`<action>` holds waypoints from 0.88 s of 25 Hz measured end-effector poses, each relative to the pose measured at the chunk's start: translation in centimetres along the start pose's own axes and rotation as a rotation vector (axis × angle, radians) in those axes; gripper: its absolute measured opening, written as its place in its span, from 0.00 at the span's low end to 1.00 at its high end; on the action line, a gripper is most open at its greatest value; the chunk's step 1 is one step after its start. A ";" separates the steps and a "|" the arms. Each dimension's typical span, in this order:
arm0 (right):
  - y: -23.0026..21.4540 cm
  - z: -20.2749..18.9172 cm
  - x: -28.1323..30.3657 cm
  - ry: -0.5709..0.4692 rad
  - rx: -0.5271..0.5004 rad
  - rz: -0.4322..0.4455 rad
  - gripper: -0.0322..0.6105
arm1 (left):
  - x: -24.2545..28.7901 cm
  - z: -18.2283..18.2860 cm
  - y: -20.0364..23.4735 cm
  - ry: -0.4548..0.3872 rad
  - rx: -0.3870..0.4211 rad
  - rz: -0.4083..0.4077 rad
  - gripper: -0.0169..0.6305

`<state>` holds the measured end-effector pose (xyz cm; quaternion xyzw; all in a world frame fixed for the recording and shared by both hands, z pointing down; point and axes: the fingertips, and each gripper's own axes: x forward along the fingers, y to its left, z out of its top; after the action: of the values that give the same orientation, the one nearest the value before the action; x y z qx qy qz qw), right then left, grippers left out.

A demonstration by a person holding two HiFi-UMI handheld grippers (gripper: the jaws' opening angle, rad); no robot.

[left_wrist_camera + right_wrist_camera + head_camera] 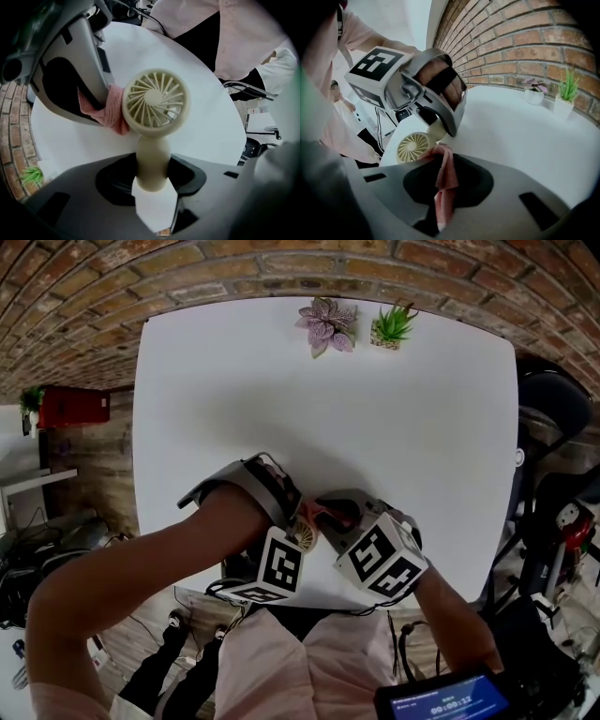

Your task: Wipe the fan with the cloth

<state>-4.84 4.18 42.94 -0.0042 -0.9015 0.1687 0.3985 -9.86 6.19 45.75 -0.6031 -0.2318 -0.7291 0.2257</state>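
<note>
My left gripper (151,185) is shut on the handle of a small cream hand-held fan (154,101), whose round grille faces the camera. My right gripper (440,211) is shut on a pink cloth (444,180), and the cloth's free end touches the rim of the fan (414,146) on its side. In the left gripper view the cloth (110,115) presses against the fan's left edge, between the right gripper's grey jaws. In the head view both grippers meet near the front edge of the white table (375,409), and a bit of the fan (305,540) shows between them.
Two small potted plants (326,324) (392,326) stand at the table's far edge by the brick wall. A black chair (553,409) is at the right, a red box (70,407) on a shelf at the left. The person's legs are at the table's near edge.
</note>
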 end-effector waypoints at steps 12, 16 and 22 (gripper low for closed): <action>-0.5 0.4 -0.2 -0.005 -0.026 -0.011 0.10 | -0.2 -0.2 0.0 -0.052 -0.071 -0.006 0.33; -0.6 -0.5 -0.8 -0.005 -0.008 -0.021 0.10 | -0.1 -0.4 0.1 -0.086 -0.156 -0.017 0.33; -0.7 -1.3 -1.8 -0.022 0.036 -0.050 0.10 | -0.2 -0.9 0.3 -0.129 -0.336 -0.040 0.33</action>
<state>-2.57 3.66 42.68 0.0276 -0.9025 0.1750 0.3927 -10.33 5.37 45.44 -0.6733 -0.1325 -0.7216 0.0918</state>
